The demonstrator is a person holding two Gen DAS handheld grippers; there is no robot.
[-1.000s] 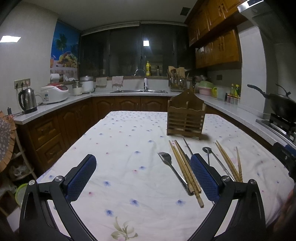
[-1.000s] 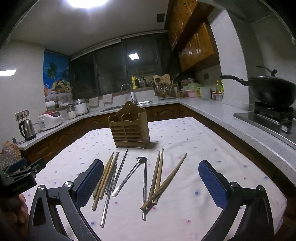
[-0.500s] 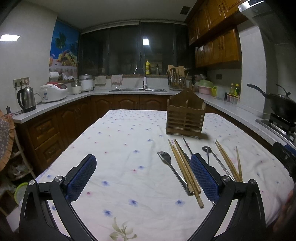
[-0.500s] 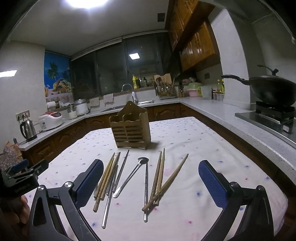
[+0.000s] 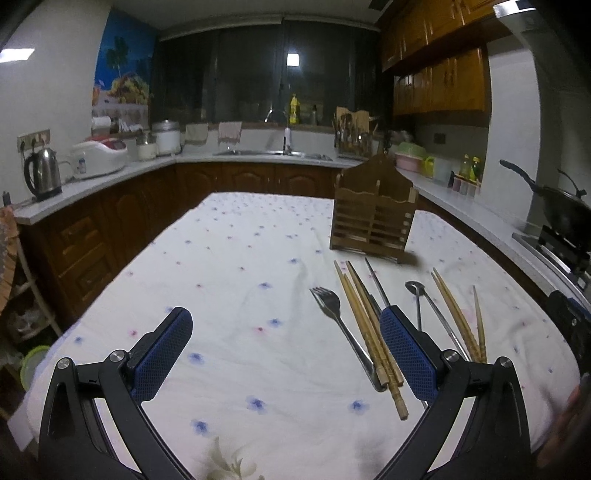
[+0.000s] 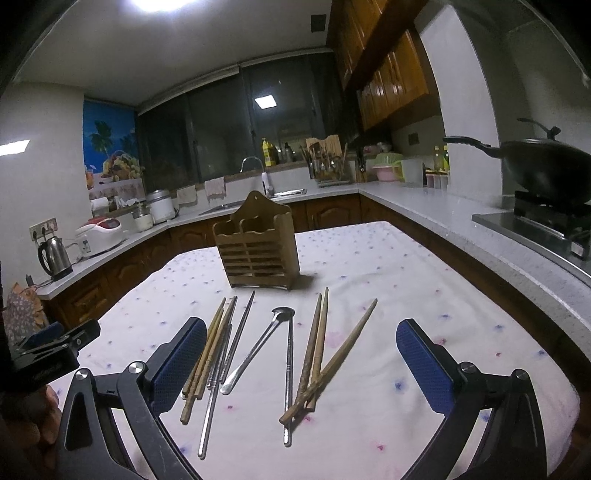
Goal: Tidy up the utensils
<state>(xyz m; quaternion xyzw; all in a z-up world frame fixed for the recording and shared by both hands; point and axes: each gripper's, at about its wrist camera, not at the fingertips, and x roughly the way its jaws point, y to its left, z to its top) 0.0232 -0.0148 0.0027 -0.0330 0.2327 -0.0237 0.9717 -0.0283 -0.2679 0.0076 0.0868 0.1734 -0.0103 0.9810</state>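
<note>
Dim kitchen; floral tablecloth (image 6: 406, 295) bears utensils, wooden holder (image 6: 258, 247)

I see a kitchen at night. The window (image 5: 258, 74) behind the sink (image 5: 273, 152) is dark and reflects a ceiling lamp (image 6: 155, 4). Brown wooden cabinets (image 5: 439, 85) hang on the right wall, and lower ones (image 5: 92, 240) run under a pale countertop (image 6: 461, 229). On the left wall there is a tropical poster (image 5: 123, 74). A kettle (image 5: 42, 177) and a rice cooker (image 5: 99, 157) stand on the left counter. A black wok (image 6: 543, 162) sits on the stove (image 6: 546, 225). The table has a white flowered cloth (image 5: 240, 258).
</note>
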